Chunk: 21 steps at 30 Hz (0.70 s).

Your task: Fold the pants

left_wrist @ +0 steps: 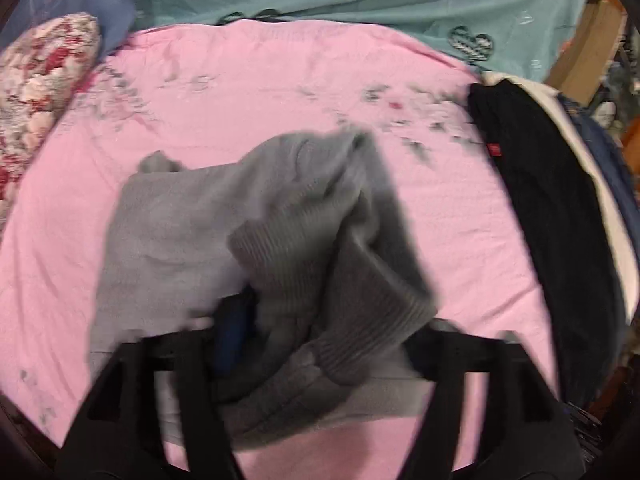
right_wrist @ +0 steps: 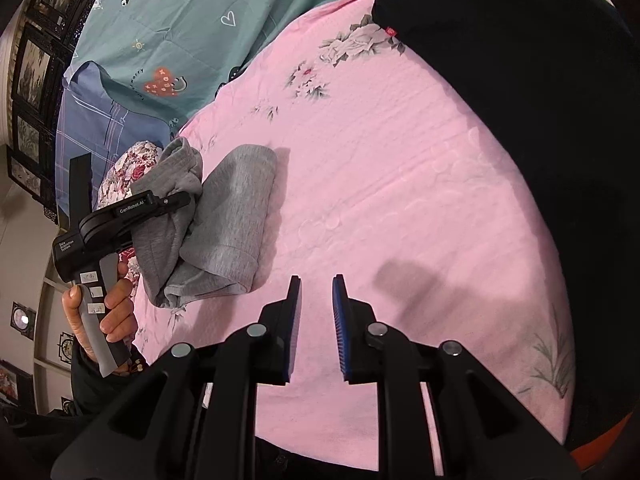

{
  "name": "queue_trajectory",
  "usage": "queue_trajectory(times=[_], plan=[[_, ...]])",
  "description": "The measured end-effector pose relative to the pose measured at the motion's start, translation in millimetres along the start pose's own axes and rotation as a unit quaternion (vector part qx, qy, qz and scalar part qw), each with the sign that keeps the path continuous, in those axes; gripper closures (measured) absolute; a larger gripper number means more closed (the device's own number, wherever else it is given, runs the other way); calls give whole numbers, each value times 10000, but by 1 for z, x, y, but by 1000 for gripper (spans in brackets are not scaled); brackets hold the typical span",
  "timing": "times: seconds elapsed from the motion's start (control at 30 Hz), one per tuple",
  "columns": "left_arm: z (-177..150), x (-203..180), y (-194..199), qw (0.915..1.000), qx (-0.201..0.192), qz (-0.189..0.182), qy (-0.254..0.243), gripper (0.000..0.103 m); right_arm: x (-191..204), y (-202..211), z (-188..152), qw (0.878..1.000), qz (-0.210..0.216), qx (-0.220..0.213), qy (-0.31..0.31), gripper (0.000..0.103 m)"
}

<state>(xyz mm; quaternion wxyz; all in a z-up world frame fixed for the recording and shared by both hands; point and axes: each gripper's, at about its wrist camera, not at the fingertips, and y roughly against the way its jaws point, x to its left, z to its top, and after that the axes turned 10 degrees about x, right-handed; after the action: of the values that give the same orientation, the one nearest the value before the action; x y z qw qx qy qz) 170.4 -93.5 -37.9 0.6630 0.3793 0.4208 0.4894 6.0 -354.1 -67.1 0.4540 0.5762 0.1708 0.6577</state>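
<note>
Spreading under both claws, the pink bedsheet (right_wrist: 400,184) carries the grey pants (right_wrist: 232,220), folded to a bundle, long axis running away from the right gripper (right_wrist: 316,320), which hangs narrowly parted, empty, beside it. Nearer, the left gripper (left_wrist: 280,328) pinches their ribbed cuffs.

Grey pants (right_wrist: 224,220), partly folded, ribbed cuffs bunched, on pink sheet (right_wrist: 400,200)

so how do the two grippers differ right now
The left gripper is shut on the grey pants, lifting one end off the pink sheet; the right gripper is open and holds nothing. The left is over the pants, the right is apart from them. Both are black handheld units.
</note>
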Motion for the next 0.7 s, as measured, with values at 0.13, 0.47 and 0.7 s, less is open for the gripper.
queue_trajectory(times=[0.13, 0.47, 0.7], plan=[[-12, -21, 17, 9984, -143, -286, -460, 6, 6, -2, 0, 10000, -21, 37, 70, 85], [-24, 73, 92, 9895, -1047, -905, 410, 6, 60, -22, 24, 9975, -25, 305, 645, 85], [-40, 126, 69, 9909, -716, -860, 748, 63, 185, -51, 89, 9800, 418, 237, 1932, 65]])
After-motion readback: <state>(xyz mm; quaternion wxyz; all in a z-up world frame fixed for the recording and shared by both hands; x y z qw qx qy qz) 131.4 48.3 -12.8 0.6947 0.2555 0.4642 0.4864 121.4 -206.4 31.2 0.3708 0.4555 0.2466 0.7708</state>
